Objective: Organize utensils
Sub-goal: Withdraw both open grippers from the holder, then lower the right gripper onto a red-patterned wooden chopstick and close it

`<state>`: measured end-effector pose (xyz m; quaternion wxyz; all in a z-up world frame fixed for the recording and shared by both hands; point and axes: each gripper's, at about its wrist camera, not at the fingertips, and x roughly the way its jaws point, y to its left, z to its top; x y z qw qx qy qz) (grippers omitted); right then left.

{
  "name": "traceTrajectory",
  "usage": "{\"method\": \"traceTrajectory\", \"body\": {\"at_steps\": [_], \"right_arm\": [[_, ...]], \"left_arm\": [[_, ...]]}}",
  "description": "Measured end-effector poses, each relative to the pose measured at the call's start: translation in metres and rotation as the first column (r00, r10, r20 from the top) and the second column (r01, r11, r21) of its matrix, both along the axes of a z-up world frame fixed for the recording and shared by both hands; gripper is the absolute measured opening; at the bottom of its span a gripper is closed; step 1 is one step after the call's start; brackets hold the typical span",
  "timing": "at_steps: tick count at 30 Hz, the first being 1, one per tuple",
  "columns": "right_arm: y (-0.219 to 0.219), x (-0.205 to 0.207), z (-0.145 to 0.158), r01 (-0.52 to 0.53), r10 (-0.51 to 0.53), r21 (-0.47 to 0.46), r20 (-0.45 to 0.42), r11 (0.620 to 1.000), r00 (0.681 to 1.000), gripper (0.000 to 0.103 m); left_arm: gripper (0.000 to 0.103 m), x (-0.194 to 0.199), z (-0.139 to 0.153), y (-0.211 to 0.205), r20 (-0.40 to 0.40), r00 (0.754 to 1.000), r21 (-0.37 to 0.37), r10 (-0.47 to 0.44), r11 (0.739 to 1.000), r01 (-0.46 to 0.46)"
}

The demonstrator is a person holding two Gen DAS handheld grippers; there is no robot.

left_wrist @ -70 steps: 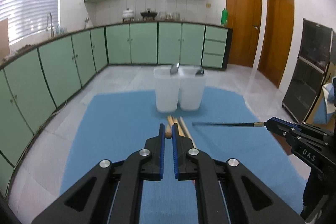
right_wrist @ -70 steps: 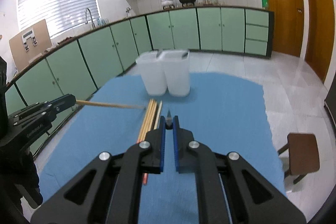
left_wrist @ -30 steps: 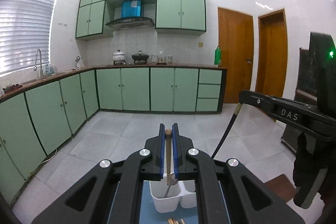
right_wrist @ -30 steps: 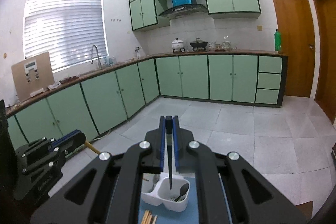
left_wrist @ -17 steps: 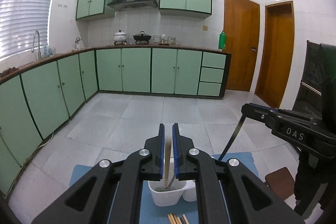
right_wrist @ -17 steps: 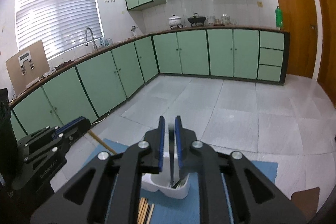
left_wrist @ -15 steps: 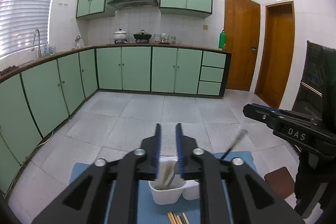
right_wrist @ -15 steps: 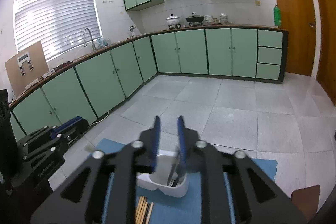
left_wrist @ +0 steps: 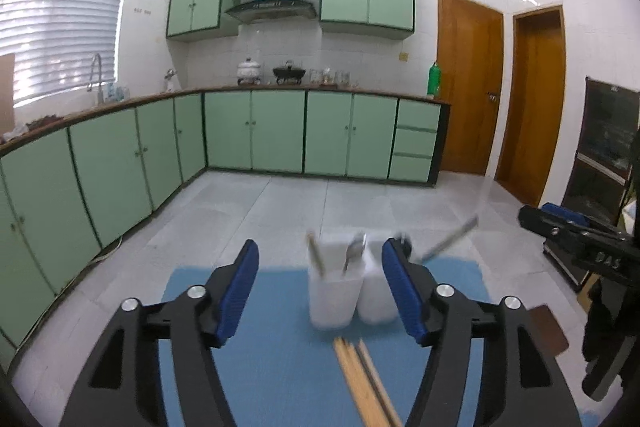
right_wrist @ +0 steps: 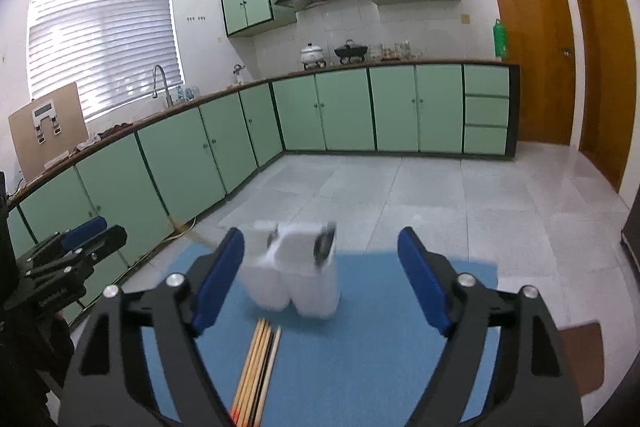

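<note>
Two grippers, and I see both with jaws spread wide, nothing between the ribbed blue pads. From my left gripper (left_wrist: 320, 291), lower centre, two translucent white plastic bins (left_wrist: 348, 287) stand touching on the blue mat (left_wrist: 272, 367); a wooden stick and a metal spoon lean in the left one. Slim wooden chopsticks (left_wrist: 364, 383) lie bundled just below. From my right gripper (right_wrist: 320, 275), the same blurred bins (right_wrist: 296, 279) sit centre, chopsticks (right_wrist: 258, 367) beneath.

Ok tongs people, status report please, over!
Left tongs open, empty. Right tongs open, empty. Chopsticks loose on blue mat, in front of white holders. Nothing in the way.
</note>
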<state>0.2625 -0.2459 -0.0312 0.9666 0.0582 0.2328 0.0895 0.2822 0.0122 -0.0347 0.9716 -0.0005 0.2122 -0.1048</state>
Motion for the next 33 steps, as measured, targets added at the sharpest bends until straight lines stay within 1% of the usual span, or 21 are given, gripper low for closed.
{"method": "traceTrajectory", "body": {"at_steps": [2,5,7,10,12,15,17,19,21,23,29,33], "right_arm": [[0.0,-0.016,-0.018,0.014,-0.015,-0.004,-0.024,1.0,1.0,0.085],[0.006,-0.037,-0.046,0.031,-0.032,-0.02,-0.07,0.999,0.997,0.088],[0.01,-0.049,-0.065,0.044,-0.046,-0.021,-0.106,0.999,0.993,0.089],[0.02,-0.067,-0.097,0.059,-0.064,-0.036,-0.168,0.998,0.984,0.089],[0.029,-0.076,-0.12,0.051,-0.056,-0.025,-0.226,0.998,0.973,0.089],[0.043,-0.087,-0.144,0.041,-0.05,-0.041,-0.273,0.998,0.961,0.089],[0.051,-0.093,-0.157,0.027,-0.036,-0.036,-0.3,0.999,0.953,0.089],[0.06,-0.097,-0.167,0.011,-0.029,-0.058,-0.32,0.998,0.947,0.089],[0.065,-0.102,-0.175,0.003,-0.027,-0.074,-0.335,0.997,0.942,0.087],[0.07,-0.106,-0.183,-0.006,-0.024,-0.084,-0.355,0.996,0.935,0.083],[0.081,-0.108,-0.189,-0.028,-0.025,-0.131,-0.382,0.991,0.924,0.083],[0.087,-0.1,-0.193,-0.04,-0.034,-0.167,-0.418,0.985,0.908,0.082]], "left_arm": [[0.068,-0.016,-0.019,0.003,-0.033,0.999,0.009,0.003,1.0,-0.003],[0.07,-0.038,-0.052,0.007,-0.087,0.996,0.04,0.02,0.999,-0.016],[0.071,-0.05,-0.077,0.009,-0.138,0.99,0.059,0.027,0.998,-0.019],[0.071,-0.063,-0.107,0.01,-0.193,0.98,0.088,0.046,0.996,-0.029],[0.071,-0.069,-0.124,0.012,-0.226,0.972,0.093,0.057,0.995,-0.037],[0.071,-0.077,-0.145,0.016,-0.28,0.958,0.076,0.064,0.996,-0.045],[0.071,-0.083,-0.158,0.018,-0.296,0.952,0.094,0.078,0.994,-0.052],[0.071,-0.087,-0.169,0.02,-0.314,0.945,0.11,0.087,0.992,-0.055],[0.071,-0.089,-0.176,0.022,-0.331,0.939,0.118,0.095,0.991,-0.059],[0.072,-0.091,-0.181,0.025,-0.346,0.933,0.121,0.102,0.991,-0.064],[0.073,-0.089,-0.185,0.03,-0.364,0.925,0.123,0.108,0.99,-0.068],[0.075,-0.087,-0.184,0.03,-0.372,0.922,0.115,0.109,0.991,-0.07]]}}
